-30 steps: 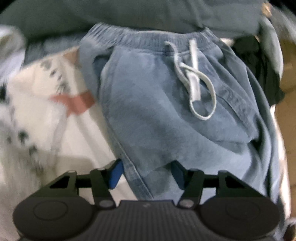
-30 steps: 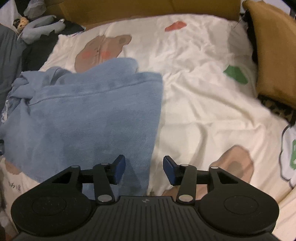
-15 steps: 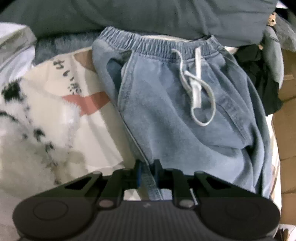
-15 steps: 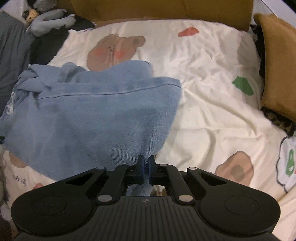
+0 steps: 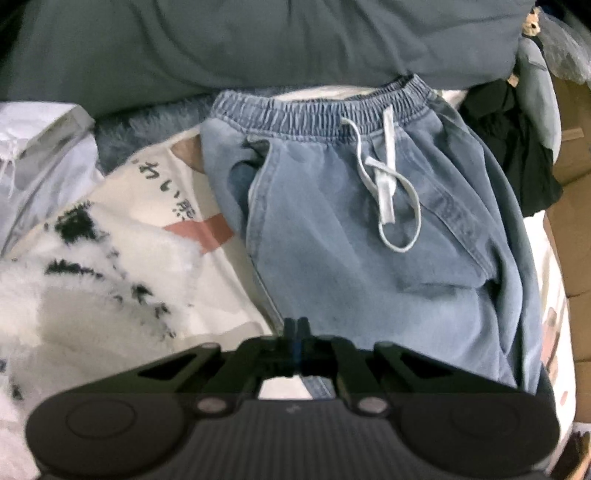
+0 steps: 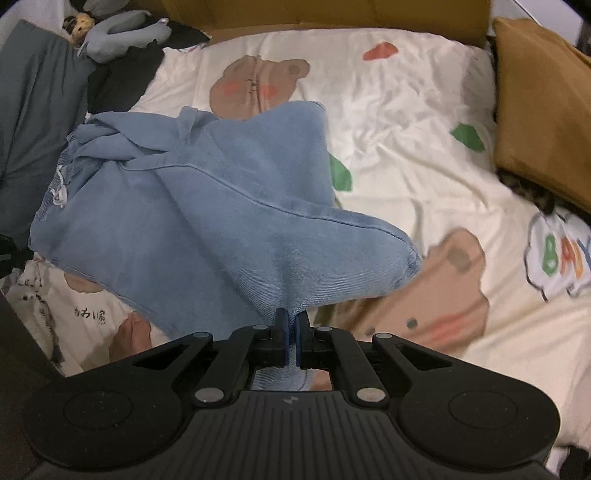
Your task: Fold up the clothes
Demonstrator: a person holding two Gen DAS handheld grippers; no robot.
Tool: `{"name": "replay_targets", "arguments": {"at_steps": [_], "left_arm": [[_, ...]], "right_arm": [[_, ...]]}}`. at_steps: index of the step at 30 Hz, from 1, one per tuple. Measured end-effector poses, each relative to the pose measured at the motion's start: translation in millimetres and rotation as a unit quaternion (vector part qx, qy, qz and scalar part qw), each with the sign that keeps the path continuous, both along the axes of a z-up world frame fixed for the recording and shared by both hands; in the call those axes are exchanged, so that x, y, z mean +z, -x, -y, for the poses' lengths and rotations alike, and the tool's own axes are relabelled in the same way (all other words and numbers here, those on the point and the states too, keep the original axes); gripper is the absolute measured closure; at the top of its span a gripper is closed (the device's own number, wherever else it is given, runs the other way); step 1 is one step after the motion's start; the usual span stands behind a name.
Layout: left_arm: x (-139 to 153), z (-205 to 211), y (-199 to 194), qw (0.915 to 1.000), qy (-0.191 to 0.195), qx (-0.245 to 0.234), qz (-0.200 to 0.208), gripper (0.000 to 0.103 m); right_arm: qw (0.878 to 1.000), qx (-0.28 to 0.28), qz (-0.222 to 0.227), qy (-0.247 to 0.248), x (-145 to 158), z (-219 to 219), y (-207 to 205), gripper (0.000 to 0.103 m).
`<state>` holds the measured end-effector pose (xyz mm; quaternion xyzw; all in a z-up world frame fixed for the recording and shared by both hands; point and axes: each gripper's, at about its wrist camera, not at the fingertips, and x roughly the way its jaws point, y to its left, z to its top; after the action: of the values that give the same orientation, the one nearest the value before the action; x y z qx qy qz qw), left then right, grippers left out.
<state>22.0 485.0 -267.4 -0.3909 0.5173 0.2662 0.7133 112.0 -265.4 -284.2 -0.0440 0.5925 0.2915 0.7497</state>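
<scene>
Light blue denim shorts (image 5: 354,236) with an elastic waistband and a white drawstring (image 5: 388,184) lie on a cream bedsheet with cartoon bears. My left gripper (image 5: 296,326) is shut on the near side edge of the shorts, just below the pocket seam. In the right wrist view the same shorts (image 6: 207,221) rise in a tent from the sheet, with my right gripper (image 6: 291,317) shut on their lifted leg hem. The fabric hangs from both grips; the far part near the waistband still rests on the bed.
A grey pillow (image 5: 258,40) lies beyond the waistband, a white furry black-spotted blanket (image 5: 85,280) at left, and dark clothes (image 5: 513,144) at right. In the right wrist view a mustard cushion (image 6: 543,107) lines the right edge and a grey plush toy (image 6: 114,29) sits far left.
Both grippers closed on the shorts' edges and rose. The hem in the right gripper has lifted off the sheet into a peak, and the left view has pulled back from the waistband.
</scene>
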Motion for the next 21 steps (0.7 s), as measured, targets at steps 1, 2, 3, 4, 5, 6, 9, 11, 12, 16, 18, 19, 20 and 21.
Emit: {"name": "replay_targets", "arguments": {"at_steps": [1, 2, 3, 4, 5, 6, 9, 11, 12, 16, 18, 19, 20, 21], "left_arm": [[-4, 0, 0, 0.9999, 0.014, 0.002, 0.000, 0.097], [-9, 2, 0, 0.9997, 0.025, 0.003, 0.002, 0.087], [-12, 4, 0, 0.9995, 0.030, 0.002, 0.005, 0.081], [-15, 8, 0, 0.9995, 0.031, -0.001, 0.008, 0.080], [-19, 11, 0, 0.9995, 0.032, -0.005, 0.007, 0.078], [-24, 15, 0, 0.9994, 0.034, -0.004, 0.003, 0.074], [-41, 19, 1, 0.9987, 0.046, 0.014, -0.016, 0.061], [-47, 21, 3, 0.9980, 0.054, 0.026, -0.018, 0.059], [-50, 23, 4, 0.9976, 0.059, 0.032, -0.018, 0.057], [-51, 31, 8, 0.9959, 0.073, 0.052, 0.005, 0.050], [-52, 35, 11, 0.9939, 0.086, 0.066, 0.017, 0.051], [-51, 39, 12, 0.9934, 0.090, 0.068, 0.020, 0.051], [-51, 43, 14, 0.9930, 0.093, 0.069, 0.022, 0.052], [-51, 47, 15, 0.9926, 0.098, 0.068, 0.022, 0.052]], "right_arm": [[1.000, -0.006, -0.001, 0.002, 1, 4, 2, 0.102], [1.000, -0.012, -0.003, 0.004, 2, 9, 3, 0.102], [1.000, -0.016, -0.005, 0.004, 3, 12, 5, 0.102], [1.000, -0.021, -0.007, 0.003, 3, 16, 6, 0.102], [1.000, -0.025, -0.009, 0.003, 4, 20, 7, 0.102], [1.000, -0.024, -0.009, 0.007, 5, 22, 8, 0.102], [0.999, -0.029, -0.015, 0.008, 11, 27, 10, 0.102], [0.999, -0.035, -0.015, 0.003, 18, 29, 10, 0.102], [0.999, -0.037, -0.012, 0.000, 24, 29, 9, 0.102], [0.999, -0.035, 0.006, -0.004, 46, 25, 4, 0.102], [0.999, -0.038, 0.009, -0.006, 53, 24, 0, 0.102], [0.999, -0.037, 0.011, -0.008, 57, 23, -1, 0.102], [0.999, -0.032, 0.014, -0.006, 59, 21, -2, 0.102], [0.999, -0.028, 0.018, -0.004, 60, 20, -3, 0.102]]}}
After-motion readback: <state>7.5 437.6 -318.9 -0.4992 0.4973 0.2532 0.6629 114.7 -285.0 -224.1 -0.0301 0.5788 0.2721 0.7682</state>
